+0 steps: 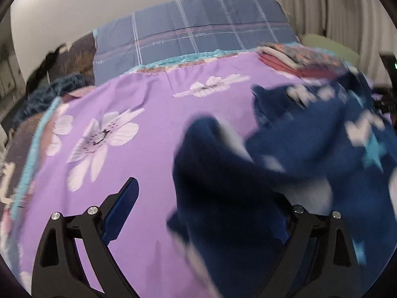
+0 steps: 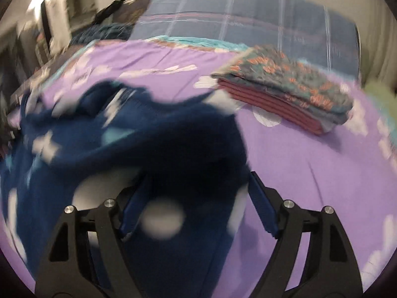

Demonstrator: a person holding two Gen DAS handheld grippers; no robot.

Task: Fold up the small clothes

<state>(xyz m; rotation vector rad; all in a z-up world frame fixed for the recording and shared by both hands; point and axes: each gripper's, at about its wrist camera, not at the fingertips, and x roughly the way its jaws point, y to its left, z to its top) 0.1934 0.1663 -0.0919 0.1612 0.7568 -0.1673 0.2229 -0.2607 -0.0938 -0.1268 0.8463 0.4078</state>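
Observation:
A dark blue garment with white and light blue prints (image 1: 310, 149) lies crumpled and blurred on the purple flowered bedspread (image 1: 148, 114). In the left wrist view it fills the right half and drapes over the right finger of my left gripper (image 1: 206, 198), whose jaws stand wide apart. In the right wrist view the same garment (image 2: 124, 136) covers the left and middle and lies between the spread fingers of my right gripper (image 2: 198, 198). Neither gripper is pinched shut on the cloth.
A stack of folded clothes, red below and floral on top (image 2: 292, 94), sits at the far right of the bed (image 1: 292, 59). A blue plaid pillow (image 1: 193, 32) lies at the head. A dark blue knit heap (image 1: 44, 94) is at the left edge.

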